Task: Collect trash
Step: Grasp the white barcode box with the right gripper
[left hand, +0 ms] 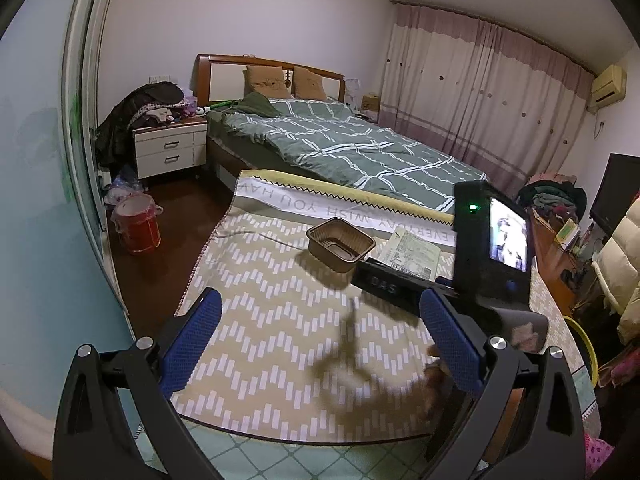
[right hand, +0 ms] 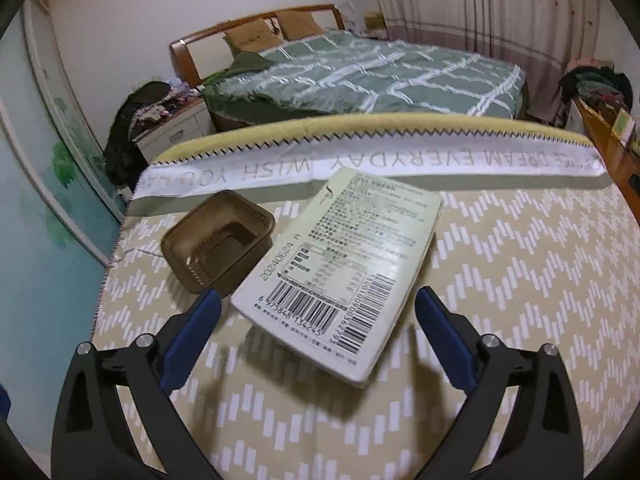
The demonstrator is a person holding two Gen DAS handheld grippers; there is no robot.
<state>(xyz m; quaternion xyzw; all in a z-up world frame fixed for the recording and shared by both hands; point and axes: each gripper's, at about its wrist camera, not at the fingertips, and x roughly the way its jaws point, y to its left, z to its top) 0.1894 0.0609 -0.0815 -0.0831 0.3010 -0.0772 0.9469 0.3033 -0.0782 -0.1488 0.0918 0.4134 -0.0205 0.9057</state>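
Note:
A flat white carton [right hand: 344, 252] with barcodes lies on the beige zigzag tablecloth [right hand: 520, 280]. Its near end reaches in between the blue pads of my right gripper [right hand: 320, 300], which stands open and does not touch it. Just left of the carton sits an empty brown plastic tray [right hand: 220, 244]. In the left wrist view the tray [left hand: 340, 244] and carton [left hand: 412, 254] lie further off, beyond my open, empty left gripper [left hand: 320, 320]. The right gripper's body with its lit screen [left hand: 492, 240] hangs over the carton.
A red bin [left hand: 136, 224] with a bag liner stands on the dark floor left of the table. Behind the table is a bed [left hand: 340, 148] with a green quilt, and a white nightstand [left hand: 170, 150] piled with clothes. A cluttered desk [left hand: 556, 240] lies right.

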